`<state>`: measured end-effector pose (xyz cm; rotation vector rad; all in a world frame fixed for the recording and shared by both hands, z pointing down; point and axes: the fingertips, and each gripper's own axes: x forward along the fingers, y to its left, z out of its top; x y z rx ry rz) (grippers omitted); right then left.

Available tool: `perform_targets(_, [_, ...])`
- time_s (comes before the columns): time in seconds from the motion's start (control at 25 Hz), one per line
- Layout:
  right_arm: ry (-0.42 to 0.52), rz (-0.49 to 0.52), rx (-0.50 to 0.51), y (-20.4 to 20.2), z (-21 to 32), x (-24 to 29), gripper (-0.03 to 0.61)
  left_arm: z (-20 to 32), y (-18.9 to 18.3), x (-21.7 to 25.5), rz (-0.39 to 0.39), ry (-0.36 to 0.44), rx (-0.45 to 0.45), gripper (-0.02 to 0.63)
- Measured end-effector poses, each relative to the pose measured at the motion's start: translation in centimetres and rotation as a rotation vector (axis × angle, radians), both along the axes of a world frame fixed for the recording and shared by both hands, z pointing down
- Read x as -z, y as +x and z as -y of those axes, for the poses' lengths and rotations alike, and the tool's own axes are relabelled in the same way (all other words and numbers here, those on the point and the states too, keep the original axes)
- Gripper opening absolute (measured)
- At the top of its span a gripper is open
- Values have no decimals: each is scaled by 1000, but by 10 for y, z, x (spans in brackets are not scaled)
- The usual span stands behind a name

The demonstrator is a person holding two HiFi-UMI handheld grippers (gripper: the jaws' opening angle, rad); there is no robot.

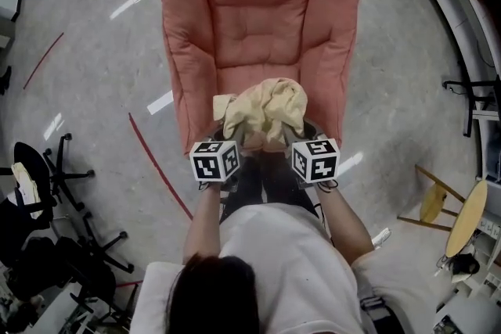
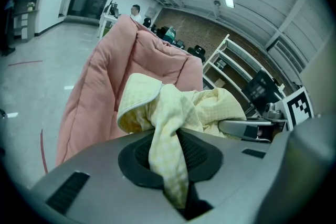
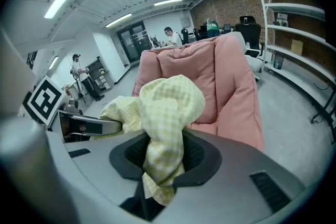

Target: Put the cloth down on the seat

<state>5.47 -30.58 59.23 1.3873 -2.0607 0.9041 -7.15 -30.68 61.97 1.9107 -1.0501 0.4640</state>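
A pale yellow checked cloth (image 1: pixel 264 110) hangs bunched between both grippers, just above the front edge of the pink padded seat (image 1: pixel 254 27). My left gripper (image 1: pixel 232 138) is shut on the cloth's left part, seen as a gathered fold (image 2: pixel 167 140) running down between its jaws. My right gripper (image 1: pixel 294 138) is shut on the cloth's right part (image 3: pixel 163 128) in the same way. Both grippers sit side by side, close together, at the near end of the seat (image 2: pixel 105 92). The cushioned back (image 3: pixel 210 76) rises beyond the cloth.
Grey floor with red tape lines (image 1: pixel 156 164) surrounds the seat. Black office chairs (image 1: pixel 47 192) stand at the left, a wooden stool (image 1: pixel 450 207) at the right. Shelving (image 3: pixel 294 34) lines the right wall. People (image 3: pixel 79 73) stand far off in the room.
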Motion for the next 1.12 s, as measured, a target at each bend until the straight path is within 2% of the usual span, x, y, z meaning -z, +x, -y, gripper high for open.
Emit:
perform_targets(0.36, [-104, 24, -41, 31, 50, -81, 115, 57, 35, -71, 25, -74, -29, 67])
perform_targets(0.6, [-149, 6, -49, 38, 79, -146, 115, 81, 44, -136, 54, -134, -40, 67])
perform_targets(0.76, [-177, 3, -20, 40, 92, -185, 115, 94, 47, -173, 70, -163, -10, 67])
perform_targets(1.12, [-258, -17, 17, 38, 110, -266, 120, 103, 53, -251, 36, -258, 27, 67])
